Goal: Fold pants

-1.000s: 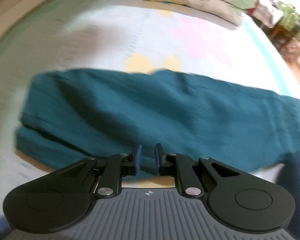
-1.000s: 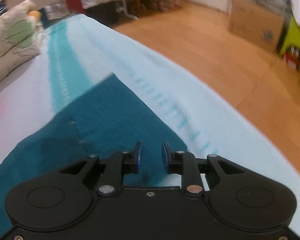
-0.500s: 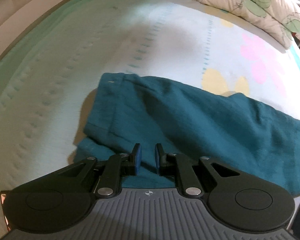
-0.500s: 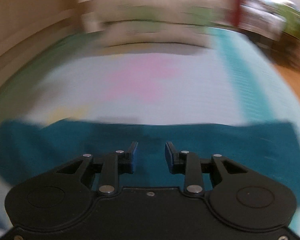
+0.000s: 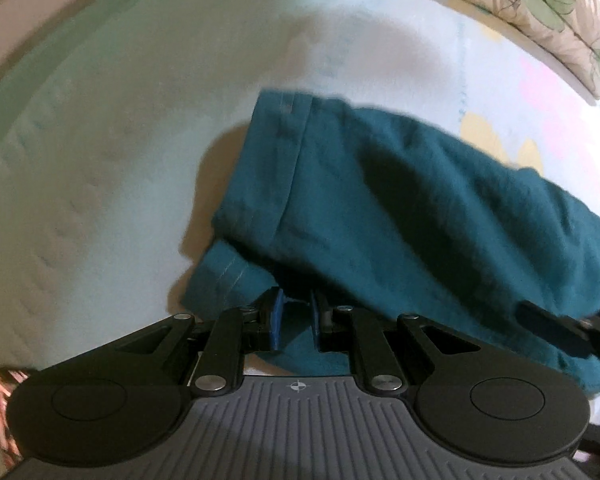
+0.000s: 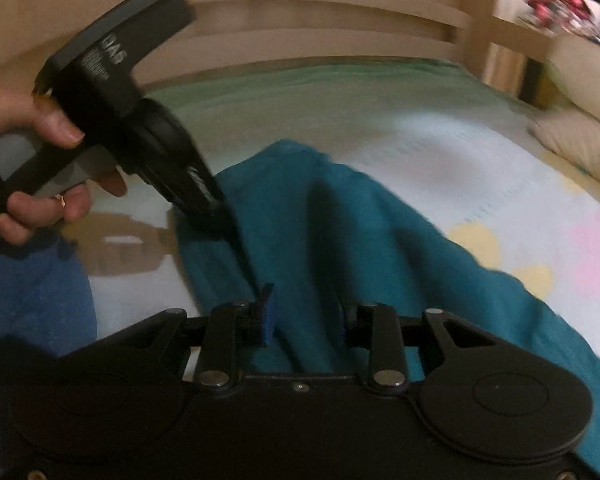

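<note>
Teal pants (image 5: 400,208) lie lengthwise on the bed, their stitched end to the left. My left gripper (image 5: 297,312) points steeply down at that end's near edge. Its jaws stand narrowly apart, with teal cloth showing in the gap and an upper layer draped over the tips. In the right wrist view a hand (image 6: 40,128) holds the left gripper (image 6: 220,220), tips at the pants (image 6: 360,232). My right gripper (image 6: 305,300) hovers open over the cloth just right of it. One of its fingers (image 5: 552,326) shows at the left view's right edge.
The bed sheet (image 5: 120,160) is pale with green borders and pink and yellow flowers. A leaf-print pillow (image 5: 540,8) lies at the far right. A wooden bed rail (image 6: 320,32) runs behind. A blue-clad leg (image 6: 32,292) is at the near left.
My left gripper slid toward the pants' left end and sank closer to the cloth. My right gripper swung from the pants' far right end to beside the left one, and its jaws widened.
</note>
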Tool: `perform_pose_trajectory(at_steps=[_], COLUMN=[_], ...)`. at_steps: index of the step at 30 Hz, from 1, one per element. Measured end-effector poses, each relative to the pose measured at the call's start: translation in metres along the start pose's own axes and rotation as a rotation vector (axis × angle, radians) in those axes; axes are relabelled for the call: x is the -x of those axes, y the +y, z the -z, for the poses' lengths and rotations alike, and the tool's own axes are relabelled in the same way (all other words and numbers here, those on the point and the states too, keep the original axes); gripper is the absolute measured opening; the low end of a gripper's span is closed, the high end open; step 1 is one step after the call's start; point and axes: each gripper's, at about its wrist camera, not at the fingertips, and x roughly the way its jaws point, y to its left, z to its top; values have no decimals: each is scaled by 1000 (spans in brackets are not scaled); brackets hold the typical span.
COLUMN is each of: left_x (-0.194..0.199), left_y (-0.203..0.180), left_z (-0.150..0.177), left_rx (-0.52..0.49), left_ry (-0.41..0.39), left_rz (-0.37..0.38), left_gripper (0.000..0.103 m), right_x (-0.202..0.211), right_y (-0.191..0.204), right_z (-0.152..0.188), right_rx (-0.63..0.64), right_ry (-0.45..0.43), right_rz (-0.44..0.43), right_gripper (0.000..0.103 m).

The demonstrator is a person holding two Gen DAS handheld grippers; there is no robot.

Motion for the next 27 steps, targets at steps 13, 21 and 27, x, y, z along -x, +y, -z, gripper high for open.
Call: perform_pose_trajectory(at_steps=[13,21,27], left_x=[-15,40,70], left_y=[17,5,-27], left_z=[2,9,-8], left_rx=[68,56,-39], left_ry=[44,-137,-274], left_rz=[38,-12,-27], left_gripper=[14,14,14], right_x=[-60,-26,-22], right_y=[24,16,36], right_z=[5,-1,17], right_rx=[198,89,153], right_ry=[57,6,36], right_rz=[61,-35,-119], right_gripper=[18,7,8])
